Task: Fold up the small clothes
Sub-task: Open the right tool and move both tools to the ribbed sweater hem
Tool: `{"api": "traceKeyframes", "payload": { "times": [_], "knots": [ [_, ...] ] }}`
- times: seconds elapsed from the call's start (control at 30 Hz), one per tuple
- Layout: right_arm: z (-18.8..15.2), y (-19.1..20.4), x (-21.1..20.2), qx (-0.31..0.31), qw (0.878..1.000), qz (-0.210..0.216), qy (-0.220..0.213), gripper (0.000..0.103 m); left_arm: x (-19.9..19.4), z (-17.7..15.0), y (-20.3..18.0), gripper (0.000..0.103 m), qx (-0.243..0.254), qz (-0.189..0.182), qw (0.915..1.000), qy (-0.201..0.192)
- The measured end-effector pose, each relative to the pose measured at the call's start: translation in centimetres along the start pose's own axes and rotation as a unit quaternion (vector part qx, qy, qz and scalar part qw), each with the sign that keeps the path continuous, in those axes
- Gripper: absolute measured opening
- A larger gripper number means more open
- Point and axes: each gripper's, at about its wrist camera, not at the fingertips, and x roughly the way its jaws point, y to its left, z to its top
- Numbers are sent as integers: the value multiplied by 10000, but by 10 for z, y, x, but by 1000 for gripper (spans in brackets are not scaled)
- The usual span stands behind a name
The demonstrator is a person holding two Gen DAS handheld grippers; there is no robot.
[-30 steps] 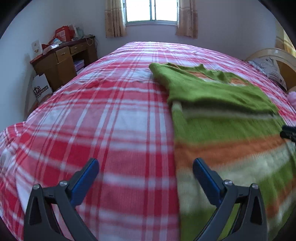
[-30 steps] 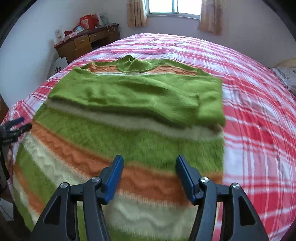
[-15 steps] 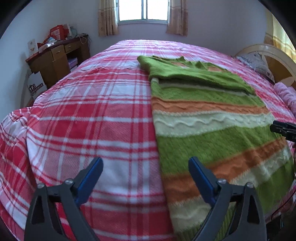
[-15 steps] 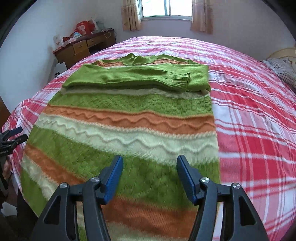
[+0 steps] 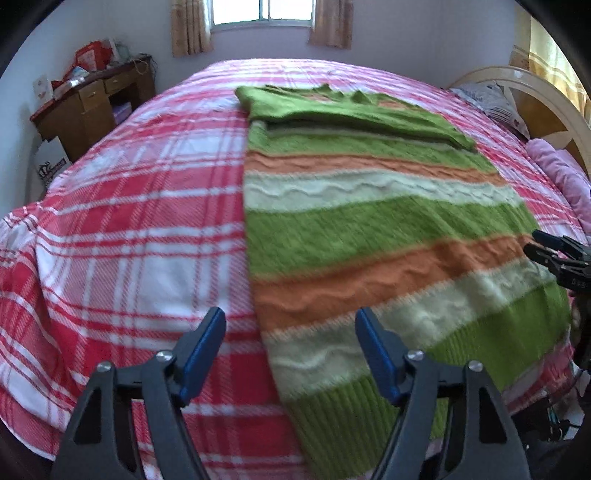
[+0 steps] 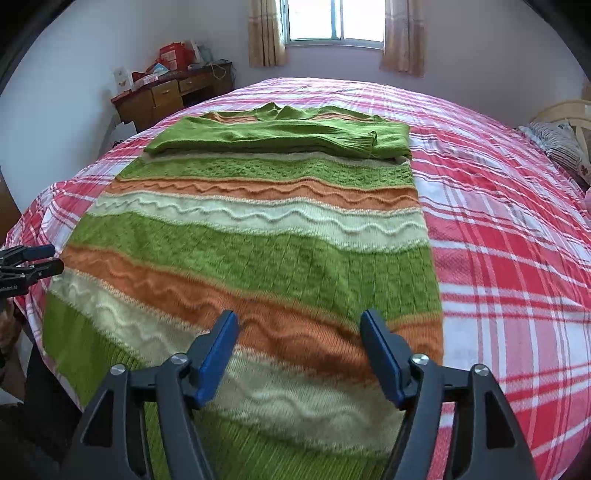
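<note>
A green, orange and cream striped knit sweater (image 5: 369, 221) lies flat on the red plaid bed, its sleeves folded across the chest at the far end; it also shows in the right wrist view (image 6: 258, 240). My left gripper (image 5: 290, 350) is open and empty, hovering over the sweater's near left hem corner. My right gripper (image 6: 299, 350) is open and empty above the hem on the right side. Each gripper shows at the edge of the other's view, the right one (image 5: 557, 254) and the left one (image 6: 29, 262).
The red and white plaid bedspread (image 5: 129, 221) covers the bed. A wooden desk (image 5: 88, 107) with clutter stands at the far left wall. A headboard (image 5: 535, 107), pillow and pink blanket (image 5: 561, 177) lie at the right. A window (image 6: 332, 22) is behind.
Both grippers have pulled back toward the near edge of the bed, so the whole sweater down to its hem now shows. The left gripper's jaws have narrowed somewhat. The sweater has not moved.
</note>
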Motion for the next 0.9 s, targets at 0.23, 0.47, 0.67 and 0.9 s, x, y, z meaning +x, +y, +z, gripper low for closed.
{"api": "traceKeyframes", "payload": {
  "times": [0.23,0.47,0.67,0.9],
  "knots": [
    [-18,3,-11,23,10000,0,-86,73,3,-15,-4,64,-126,-251,9993,256],
    [-36,-1,-21,66,9996,74,-259,73,-3,-28,-12,59,-115,-436,9986,280],
    [-42,-4,-26,131,9994,131,-279,73,-6,-39,-13,59,-470,-669,9961,318],
    [-54,-3,-37,84,9989,124,-437,73,-9,-47,-4,45,-860,-986,9906,393]
  ]
}}
